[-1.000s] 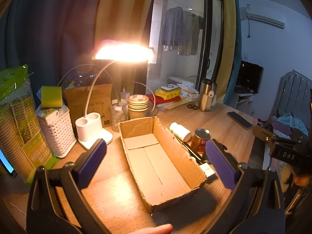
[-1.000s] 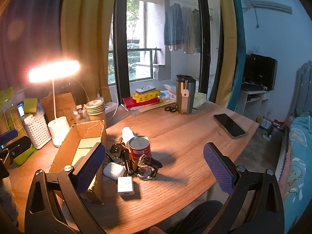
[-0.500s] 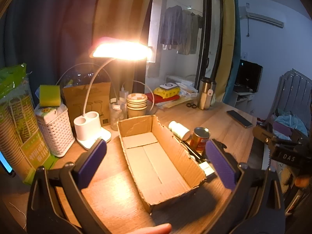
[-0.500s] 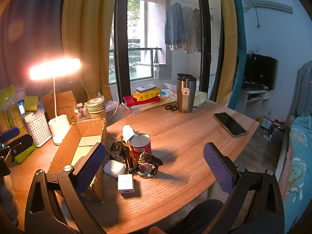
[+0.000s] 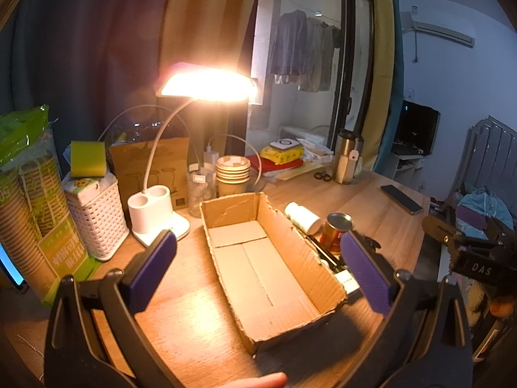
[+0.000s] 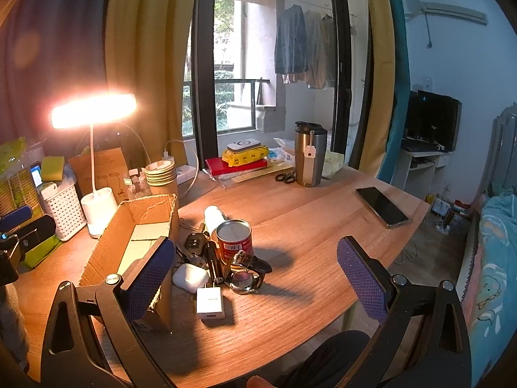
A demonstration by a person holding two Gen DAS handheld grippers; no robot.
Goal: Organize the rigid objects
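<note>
An empty open cardboard box (image 5: 271,278) lies on the wooden desk; it also shows in the right wrist view (image 6: 106,252). Right of it lies a cluster: a red tin can (image 6: 234,241), a white bottle (image 6: 215,216) on its side, a car key (image 6: 193,242), a black pen-like stick (image 6: 214,260), a white earbud case (image 6: 190,277), a white charger plug (image 6: 210,302) and a wristwatch (image 6: 247,276). My left gripper (image 5: 258,268) is open and empty, above the box. My right gripper (image 6: 255,278) is open and empty, held above the cluster.
A lit desk lamp (image 5: 206,84) with its white base (image 5: 150,216), a white basket (image 5: 93,216), a paper cup pack (image 5: 29,220) and stacked cups (image 5: 232,174) stand at the back left. A steel tumbler (image 6: 308,155), scissors (image 6: 286,177) and a phone (image 6: 381,207) lie further right.
Both grippers have barely shifted; the views drift slightly. Nothing was grasped or moved.
</note>
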